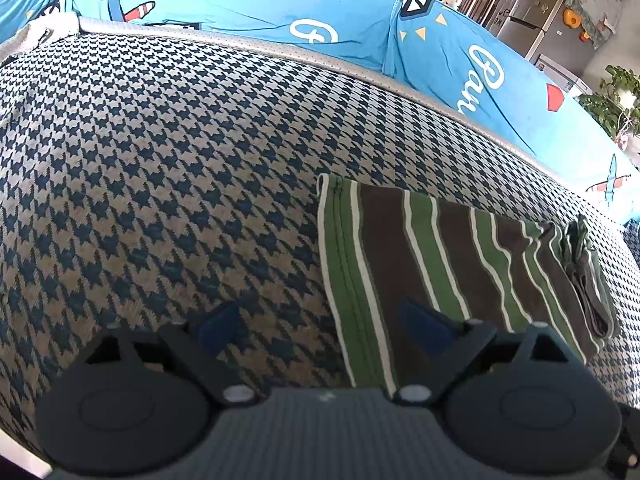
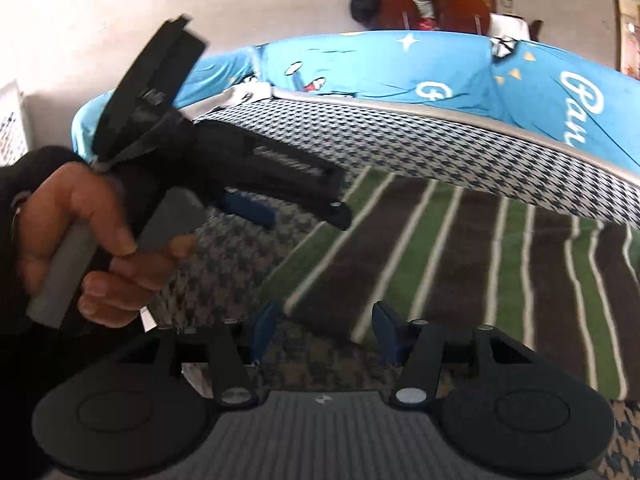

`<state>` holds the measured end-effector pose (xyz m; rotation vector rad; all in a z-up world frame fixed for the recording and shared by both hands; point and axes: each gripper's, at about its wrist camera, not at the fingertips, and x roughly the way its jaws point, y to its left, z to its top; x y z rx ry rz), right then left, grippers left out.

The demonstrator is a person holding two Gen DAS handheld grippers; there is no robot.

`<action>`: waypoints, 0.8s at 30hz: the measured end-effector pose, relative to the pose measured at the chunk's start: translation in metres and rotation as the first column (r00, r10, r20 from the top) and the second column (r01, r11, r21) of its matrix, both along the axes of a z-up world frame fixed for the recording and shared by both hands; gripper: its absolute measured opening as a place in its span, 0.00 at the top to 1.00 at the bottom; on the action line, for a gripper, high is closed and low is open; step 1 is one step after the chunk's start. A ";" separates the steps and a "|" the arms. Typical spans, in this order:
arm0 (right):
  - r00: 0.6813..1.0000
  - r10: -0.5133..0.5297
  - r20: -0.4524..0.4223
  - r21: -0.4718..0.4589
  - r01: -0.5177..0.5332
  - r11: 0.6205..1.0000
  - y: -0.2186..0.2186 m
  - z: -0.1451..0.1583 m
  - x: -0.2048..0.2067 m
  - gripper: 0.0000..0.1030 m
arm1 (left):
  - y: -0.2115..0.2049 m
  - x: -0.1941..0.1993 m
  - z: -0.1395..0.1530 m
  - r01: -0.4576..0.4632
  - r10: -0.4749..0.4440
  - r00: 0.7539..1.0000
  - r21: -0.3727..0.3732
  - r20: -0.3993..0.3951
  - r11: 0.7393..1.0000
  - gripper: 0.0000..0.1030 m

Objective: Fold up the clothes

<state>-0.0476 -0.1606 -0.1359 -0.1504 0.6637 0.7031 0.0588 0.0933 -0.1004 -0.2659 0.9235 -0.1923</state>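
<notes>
Folded striped shirt [image 1: 448,264] lies flat on the houndstooth cushion [image 1: 160,160]. Left gripper [image 1: 324,330], jaws released, straddles its near-left edge; right gripper [image 2: 324,330], jaws released, hovers at its corner.

Houndstooth cushion [image 1: 160,168] below blue printed cover [image 1: 240,4]; fridge [image 1: 560,28] and potted plant [image 1: 612,100] far right; wooden chairs [image 2: 436,10] behind sofa.

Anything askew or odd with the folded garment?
Mostly neat. The green, brown and white striped folded garment lies flat on the houndstooth cushion, but its far-right edge is bunched into loose layers.
</notes>
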 end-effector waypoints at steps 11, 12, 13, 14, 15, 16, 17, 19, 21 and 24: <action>0.991 0.109 0.072 -0.148 -0.097 0.984 0.030 -0.015 -0.005 0.48 | 0.005 0.013 0.005 0.041 -0.050 0.995 -0.101 -0.081 0.994 0.08; 0.989 0.117 0.088 -0.171 -0.100 0.980 0.033 -0.018 -0.006 0.48 | 0.005 0.013 0.005 0.047 -0.057 0.994 -0.112 -0.089 0.993 0.08; 0.986 0.125 0.109 -0.194 -0.102 0.976 0.036 -0.019 -0.007 0.48 | 0.005 0.013 0.005 0.053 -0.064 0.993 -0.117 -0.097 0.992 0.08; 0.983 0.131 0.131 -0.211 -0.102 0.972 0.038 -0.021 -0.008 0.49 | 0.004 0.013 0.005 0.059 -0.072 0.992 -0.120 -0.104 0.991 0.08; 0.979 0.136 0.151 -0.225 -0.100 0.969 0.040 -0.022 -0.009 0.51 | 0.003 0.013 0.006 0.065 -0.078 0.991 -0.125 -0.109 0.990 0.07; 0.978 0.133 0.160 -0.225 -0.095 0.970 0.041 -0.023 -0.009 0.56 | 0.003 0.014 0.006 0.069 -0.085 0.990 -0.134 -0.116 0.989 0.07; 0.979 0.122 0.162 -0.217 -0.085 0.972 0.041 -0.023 -0.008 0.65 | 0.002 0.015 0.006 0.074 -0.092 0.988 -0.144 -0.122 0.987 0.07; 0.983 0.098 0.155 -0.193 -0.067 0.979 0.039 -0.022 -0.004 0.75 | 0.002 0.016 0.006 0.079 -0.103 0.986 -0.172 -0.134 0.982 0.06; 0.990 0.063 0.125 -0.142 -0.045 0.989 0.032 -0.018 0.001 0.83 | 0.003 0.017 0.006 0.077 -0.107 0.984 -0.198 -0.144 0.977 0.05; 0.998 0.008 0.065 -0.049 -0.004 0.999 0.021 -0.013 0.010 0.88 | 0.005 0.018 0.007 0.079 -0.119 0.980 -0.235 -0.158 0.969 0.05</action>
